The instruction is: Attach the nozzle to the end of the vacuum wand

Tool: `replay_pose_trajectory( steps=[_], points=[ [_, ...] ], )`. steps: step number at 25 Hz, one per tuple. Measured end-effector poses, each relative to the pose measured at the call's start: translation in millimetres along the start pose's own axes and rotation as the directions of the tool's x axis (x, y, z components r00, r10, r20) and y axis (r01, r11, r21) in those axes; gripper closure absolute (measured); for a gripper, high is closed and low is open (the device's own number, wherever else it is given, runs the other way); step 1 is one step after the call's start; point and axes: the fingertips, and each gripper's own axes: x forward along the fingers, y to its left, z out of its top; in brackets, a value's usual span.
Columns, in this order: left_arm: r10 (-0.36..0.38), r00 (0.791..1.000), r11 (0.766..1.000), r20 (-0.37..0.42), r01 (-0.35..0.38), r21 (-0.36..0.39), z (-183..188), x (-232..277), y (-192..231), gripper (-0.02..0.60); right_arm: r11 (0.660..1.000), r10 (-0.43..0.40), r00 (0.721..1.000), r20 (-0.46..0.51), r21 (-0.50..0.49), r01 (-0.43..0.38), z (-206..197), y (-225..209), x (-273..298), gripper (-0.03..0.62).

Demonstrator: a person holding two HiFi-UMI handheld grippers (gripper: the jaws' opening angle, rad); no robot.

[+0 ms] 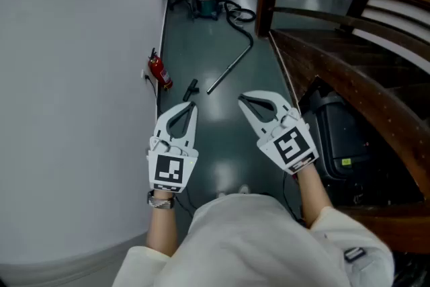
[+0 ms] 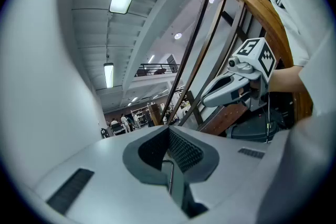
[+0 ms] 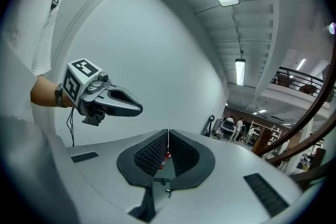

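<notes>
Head view: a dark green floor [image 1: 222, 124] is bounded by a curved white wall [image 1: 74, 77] at left and a wooden staircase [image 1: 336, 57] at right. The vacuum wand [image 1: 230, 68] is seen lying slantwise on the floor, its hose running to a vacuum cleaner [image 1: 207, 2] further off. The nozzle [image 1: 191, 89] lies on the floor near the wand's near end, apart from it, just ahead of the left tool [image 1: 189, 105]. A red fire extinguisher [image 1: 160, 72] is noted at the wall. The right tool [image 1: 242, 99] is held beside the left one.

Left gripper view: the jaws are seen closed together, with nothing between them. The right tool is seen against the staircase.

Right gripper view: the jaws are closed together and empty. The left tool is seen against the white wall.
</notes>
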Motion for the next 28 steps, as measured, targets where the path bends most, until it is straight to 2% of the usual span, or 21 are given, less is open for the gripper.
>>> replay_pose_trajectory(
  steps=[17,28],
  points=[
    [0.005,0.999,0.999,-0.040,-0.006,-0.034,-17.2,23.0,-8.2,0.581,0.999,0.008,1.000,-0.014,0.043,-0.007,-29.2,-20.2,1.8,0.565],
    [0.021,0.998,0.999,-0.067,-0.023,-0.040,-22.6,57.3,-18.4,0.581,0.999,-0.013,0.999,-0.038,0.042,0.015,-59.8,-54.5,-3.3,0.563]
  ],
)
